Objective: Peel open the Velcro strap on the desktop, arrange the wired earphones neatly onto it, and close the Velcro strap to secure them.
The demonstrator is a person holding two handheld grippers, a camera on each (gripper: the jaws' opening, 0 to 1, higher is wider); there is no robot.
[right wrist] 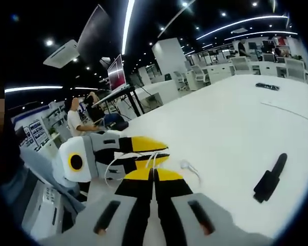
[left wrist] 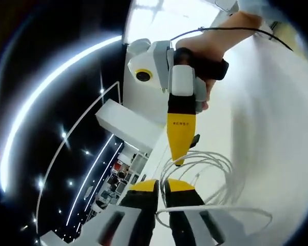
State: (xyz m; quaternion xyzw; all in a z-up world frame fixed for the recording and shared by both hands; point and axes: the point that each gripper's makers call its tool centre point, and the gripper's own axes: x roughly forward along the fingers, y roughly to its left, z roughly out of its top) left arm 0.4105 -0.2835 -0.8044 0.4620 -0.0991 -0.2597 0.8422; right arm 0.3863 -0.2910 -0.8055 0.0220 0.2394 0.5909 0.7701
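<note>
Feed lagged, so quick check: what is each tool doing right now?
Left tool: shut on the thin white earphone cable.
Right tool: shut, with the same cable looped at its tips; whether it pinches the cable cannot be told.

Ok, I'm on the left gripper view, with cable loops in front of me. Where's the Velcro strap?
Observer: In the right gripper view, the black Velcro strap lies on the white table, off to the right of the right claw.
Operator: Anything on it yet?
Observer: No, it lies bare, with nothing on it.
Operator: And the earbuds?
Observer: One earbud rests on the table just past the right claw's tips, on the strap's side.
</note>
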